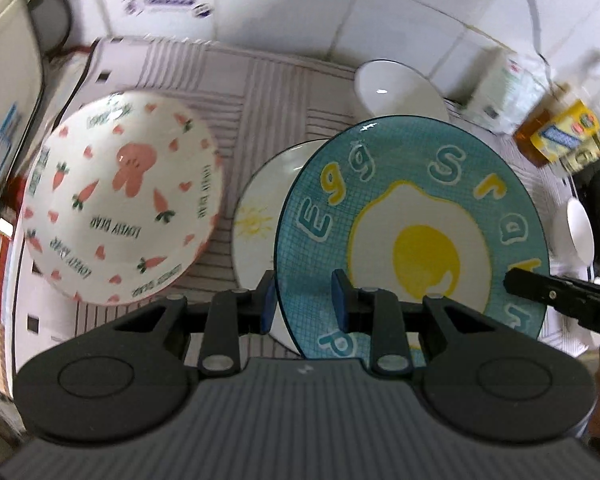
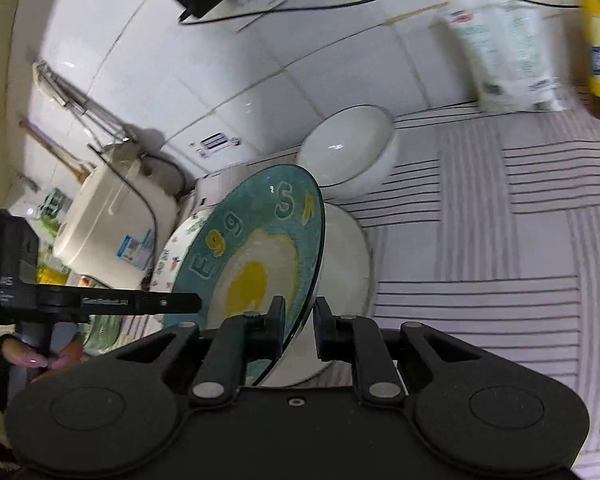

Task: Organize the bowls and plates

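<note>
Left gripper: black linkage arms, silver rivets, blue finger pads, ribbed grey housing, round black side discs. Right gripper: all-black linkage, black pads, silver rivets, small screw on smooth black housing. Hand on handle, glossy nails.

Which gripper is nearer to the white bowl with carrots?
Left. The left gripper holds the egg plate's rim, with the carrot bowl just beside it. The right gripper grips the plate's opposite rim, so the plate lies between it and the bowl.
</note>
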`<action>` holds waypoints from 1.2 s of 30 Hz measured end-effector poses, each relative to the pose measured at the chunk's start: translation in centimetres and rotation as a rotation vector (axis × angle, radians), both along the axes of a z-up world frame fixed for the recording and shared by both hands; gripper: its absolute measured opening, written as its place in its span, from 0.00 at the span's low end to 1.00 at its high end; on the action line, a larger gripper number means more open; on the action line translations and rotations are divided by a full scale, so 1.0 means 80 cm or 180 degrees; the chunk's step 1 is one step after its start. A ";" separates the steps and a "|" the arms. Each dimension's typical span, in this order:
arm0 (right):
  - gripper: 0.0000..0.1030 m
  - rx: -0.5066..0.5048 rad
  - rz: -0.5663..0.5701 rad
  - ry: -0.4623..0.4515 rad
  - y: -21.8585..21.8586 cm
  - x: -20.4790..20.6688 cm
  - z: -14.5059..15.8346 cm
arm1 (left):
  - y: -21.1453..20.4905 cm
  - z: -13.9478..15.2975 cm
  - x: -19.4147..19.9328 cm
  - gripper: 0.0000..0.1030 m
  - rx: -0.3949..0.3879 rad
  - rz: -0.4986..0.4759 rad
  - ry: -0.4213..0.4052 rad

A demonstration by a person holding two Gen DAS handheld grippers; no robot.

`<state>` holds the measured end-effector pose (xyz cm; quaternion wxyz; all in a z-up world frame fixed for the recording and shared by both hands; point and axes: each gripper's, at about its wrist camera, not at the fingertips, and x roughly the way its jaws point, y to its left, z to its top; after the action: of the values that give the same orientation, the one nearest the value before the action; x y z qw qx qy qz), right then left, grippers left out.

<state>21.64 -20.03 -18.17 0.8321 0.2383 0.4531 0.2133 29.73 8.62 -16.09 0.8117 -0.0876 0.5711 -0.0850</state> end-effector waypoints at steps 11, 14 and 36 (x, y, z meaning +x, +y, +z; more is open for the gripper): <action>0.18 -0.0020 0.0280 0.0182 0.021 0.035 -0.028 | 0.021 -0.043 0.005 0.26 0.0027 0.0222 0.0287; 0.18 -0.0056 0.0299 0.0254 0.021 0.041 -0.038 | 0.016 -0.052 0.011 0.27 0.0088 0.0221 0.0322; 0.29 -0.1347 0.0476 0.0429 0.096 0.055 -0.035 | -0.008 -0.062 0.021 0.25 0.0536 0.0145 0.0323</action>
<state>26.01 -12.35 -20.96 0.8133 0.0379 0.5587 0.1582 31.39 8.00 -21.03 0.7880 -0.0362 0.6145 -0.0136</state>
